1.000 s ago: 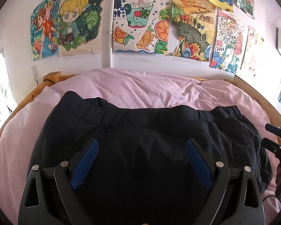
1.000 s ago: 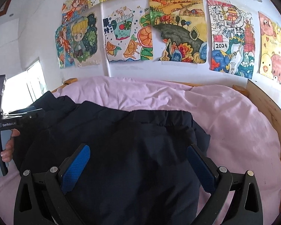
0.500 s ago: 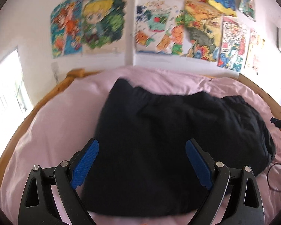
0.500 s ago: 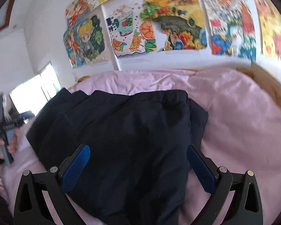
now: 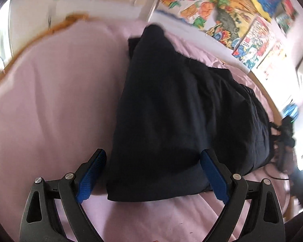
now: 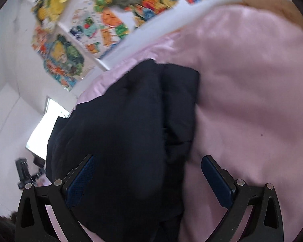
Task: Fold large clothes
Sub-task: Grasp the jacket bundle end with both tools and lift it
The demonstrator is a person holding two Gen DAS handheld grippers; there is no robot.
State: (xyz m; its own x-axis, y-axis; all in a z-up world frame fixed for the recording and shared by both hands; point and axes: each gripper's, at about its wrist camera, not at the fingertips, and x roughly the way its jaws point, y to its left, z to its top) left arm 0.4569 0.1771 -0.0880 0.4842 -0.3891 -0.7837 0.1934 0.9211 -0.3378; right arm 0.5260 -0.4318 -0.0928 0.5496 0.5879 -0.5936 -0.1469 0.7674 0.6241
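A: Left wrist first. Saw the garment [image 5: 171, 121] lying on the pink sheet [image 5: 50, 100], a dark padded bundle, already doubled over by the look of it, near end just ahead of the left gripper [image 5: 152, 174].

B: Gripper's state?

A: Spread wide, nothing pinched. Blue pads [image 5: 91, 177] straddled the garment's near corner without pressing on it.

B: Handling?

A: Judged soft, limp, somewhat bulky; probably smooth enough to slide. Best taken at a near corner or hem, biting through all layers so the lower ones would not sag out.

B: Around it?

A: Wooden bed rim [image 5: 56, 27] beyond, posters [image 5: 222, 14] on the wall, right gripper [image 5: 284, 133] at the far side, blurred, with a thin cable beside it on the sheet. Nothing lay on the garment itself.

B: Right wrist?

A: Same garment [image 6: 121, 141], its right edge stacked in thick folds, running under the right gripper [image 6: 147, 178]. Jaws gaped, empty; left pad over the cloth, right pad over bare sheet [image 6: 252, 100]. Could not tell whether the pad touched.

B: Obstacles?

A: None on that side, only open sheet. Left gripper [image 6: 26, 175] showed small and blurred, well apart; window behind. Blur made seams unreadable.
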